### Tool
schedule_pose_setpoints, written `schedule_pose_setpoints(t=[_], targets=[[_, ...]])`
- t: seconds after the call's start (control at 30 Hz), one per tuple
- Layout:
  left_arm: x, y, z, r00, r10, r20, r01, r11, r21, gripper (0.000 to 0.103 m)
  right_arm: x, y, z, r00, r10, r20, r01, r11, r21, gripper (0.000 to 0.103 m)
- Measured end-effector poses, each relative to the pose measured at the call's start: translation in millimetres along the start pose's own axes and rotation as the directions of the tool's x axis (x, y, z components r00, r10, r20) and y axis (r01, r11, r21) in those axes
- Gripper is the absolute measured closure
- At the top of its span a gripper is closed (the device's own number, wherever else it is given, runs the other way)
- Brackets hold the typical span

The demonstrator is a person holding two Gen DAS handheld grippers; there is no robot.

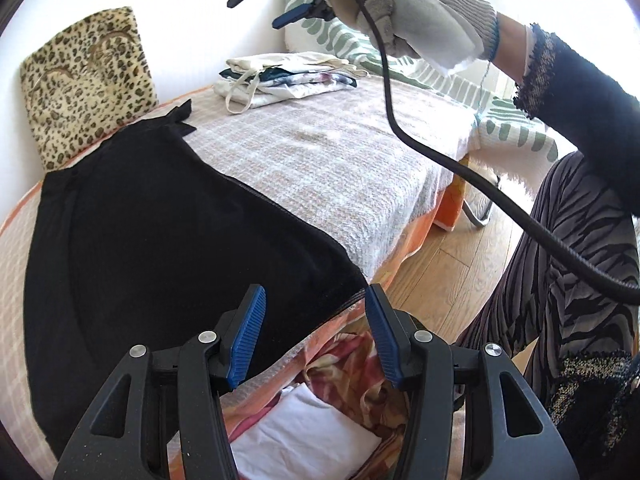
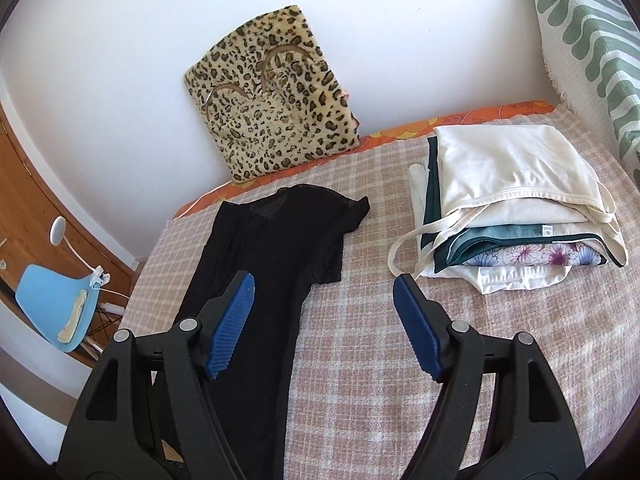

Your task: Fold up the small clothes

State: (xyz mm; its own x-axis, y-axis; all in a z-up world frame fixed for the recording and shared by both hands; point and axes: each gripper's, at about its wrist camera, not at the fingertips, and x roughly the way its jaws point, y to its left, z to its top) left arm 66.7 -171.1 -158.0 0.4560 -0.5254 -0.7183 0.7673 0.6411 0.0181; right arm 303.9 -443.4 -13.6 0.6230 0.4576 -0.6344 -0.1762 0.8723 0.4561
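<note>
Black top spread flat on the checked bed cover, neckline and short sleeves toward the leopard-print cushion, hem toward the bed edge; laid out this way, presumably, so a fold can start from a straight side. Left hand-held gripper held low over the hem corner farthest from the cushion, jaws spread with nothing between them, likely lined up to take that corner. Right hand-held gripper raised above the bed, jaws spread and empty, aimed along the garment's long side toward the cushion, probably to survey it before reaching down. Stack of folded clothes, white, green and floral, set well to the right of the cushion, apart from the black top, apparently kept clear of the working patch. No fold begun on the black top, by the look of it.
</note>
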Motion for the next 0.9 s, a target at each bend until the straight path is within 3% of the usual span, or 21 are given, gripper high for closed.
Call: schedule_pose_setpoints(t=[0.13, 0.27, 0.47, 0.6, 0.67, 0.77, 0.83, 0.9], targets=[[13, -33, -2, 0.999, 0.054, -0.007, -0.053, 0.985, 0.162, 0.052, -2, -19, 3, 1.0, 0.017, 0.006, -0.017, 0.999, 0.049, 0.028], [30, -50, -4, 0.992, 0.125, -0.01, -0.119, 0.963, 0.24, 0.052, -1, -34, 5, 1.0, 0.031, 0.005, -0.031, 0.995, 0.092, 0.028], [47, -67, -11, 0.96, 0.274, 0.058, -0.277, 0.902, 0.332, 0.052, -3, -49, 4, 0.998, 0.057, 0.008, -0.057, 0.989, 0.137, 0.028], [55, -67, -11, 0.939, 0.335, 0.075, -0.339, 0.869, 0.36, 0.052, -6, -57, 5, 0.998, 0.056, 0.021, -0.058, 0.986, 0.159, 0.028], [55, -62, -9, 0.938, 0.337, 0.075, -0.341, 0.87, 0.355, 0.056, -8, -60, 6, 0.998, 0.06, 0.028, -0.064, 0.983, 0.174, 0.028], [50, -57, -8, 0.936, 0.34, 0.089, -0.349, 0.869, 0.352, 0.075, -8, -63, 6, 0.998, 0.055, 0.03, -0.059, 0.982, 0.18, 0.028], [45, -49, -4, 0.948, 0.305, 0.084, -0.316, 0.892, 0.323, 0.089, -6, -62, 6, 0.998, 0.048, 0.027, -0.052, 0.983, 0.175, 0.028], [39, -40, 1, 0.965, 0.254, 0.066, -0.262, 0.925, 0.275, 0.095, -1, -61, 6, 0.999, 0.05, 0.019, -0.052, 0.984, 0.171, 0.028]])
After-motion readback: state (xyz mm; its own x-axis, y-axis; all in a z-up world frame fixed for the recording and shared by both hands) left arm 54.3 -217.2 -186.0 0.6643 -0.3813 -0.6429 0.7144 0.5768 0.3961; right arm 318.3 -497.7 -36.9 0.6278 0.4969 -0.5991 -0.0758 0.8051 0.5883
